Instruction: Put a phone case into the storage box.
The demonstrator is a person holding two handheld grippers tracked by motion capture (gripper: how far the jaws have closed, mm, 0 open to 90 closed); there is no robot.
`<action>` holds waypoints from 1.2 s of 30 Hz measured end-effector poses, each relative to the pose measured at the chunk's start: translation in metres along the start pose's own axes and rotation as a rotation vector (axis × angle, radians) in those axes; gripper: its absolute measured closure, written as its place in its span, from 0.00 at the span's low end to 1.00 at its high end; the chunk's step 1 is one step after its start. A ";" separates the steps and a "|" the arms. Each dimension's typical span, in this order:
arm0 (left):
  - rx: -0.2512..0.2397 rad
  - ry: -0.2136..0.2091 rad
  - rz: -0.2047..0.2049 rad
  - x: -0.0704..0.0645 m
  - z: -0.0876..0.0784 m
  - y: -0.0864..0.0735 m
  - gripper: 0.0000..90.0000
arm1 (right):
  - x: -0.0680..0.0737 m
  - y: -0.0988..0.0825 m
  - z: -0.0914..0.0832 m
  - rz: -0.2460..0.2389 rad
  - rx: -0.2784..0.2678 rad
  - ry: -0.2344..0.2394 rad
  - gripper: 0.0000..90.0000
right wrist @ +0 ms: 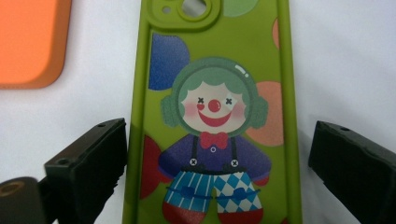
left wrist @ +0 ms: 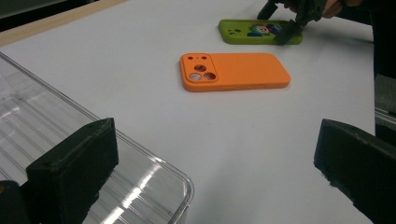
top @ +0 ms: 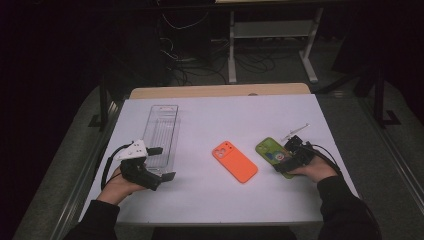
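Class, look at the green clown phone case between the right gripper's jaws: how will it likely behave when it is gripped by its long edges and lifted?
The green clown phone case looks thin and hollow, so probably light. Its soft-looking rim may flex under the right gripper. Lying flat on the table, it should slide, not roll.

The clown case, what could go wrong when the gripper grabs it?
The right gripper is open, its jaws either side of the green case. The case lies flat, so the jaws may slide off its thin edges. Pushed sideways, it could bump the orange case close by.
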State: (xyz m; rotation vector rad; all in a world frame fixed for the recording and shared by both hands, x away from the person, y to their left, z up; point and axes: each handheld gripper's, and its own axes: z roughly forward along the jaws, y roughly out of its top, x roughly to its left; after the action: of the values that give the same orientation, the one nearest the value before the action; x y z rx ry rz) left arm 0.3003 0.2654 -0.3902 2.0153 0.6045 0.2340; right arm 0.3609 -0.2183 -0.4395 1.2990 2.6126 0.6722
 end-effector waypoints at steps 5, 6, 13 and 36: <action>-0.002 0.000 -0.004 0.000 0.000 0.000 0.00 | 0.000 0.000 0.000 -0.004 0.003 -0.005 0.08; -0.003 -0.001 -0.004 0.000 0.001 0.000 0.00 | 0.000 0.000 0.000 -0.001 0.003 -0.003 0.08; -0.005 -0.002 -0.005 0.000 0.001 0.000 0.00 | 0.002 0.000 -0.001 0.001 0.007 -0.014 0.10; -0.001 0.001 0.001 0.000 0.000 0.000 0.00 | 0.008 -0.006 -0.002 0.012 -0.024 -0.063 0.17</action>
State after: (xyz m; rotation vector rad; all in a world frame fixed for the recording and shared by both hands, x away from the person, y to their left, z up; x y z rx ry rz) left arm 0.3002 0.2656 -0.3902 2.0148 0.6037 0.2355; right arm 0.3510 -0.2156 -0.4395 1.3081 2.5407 0.6515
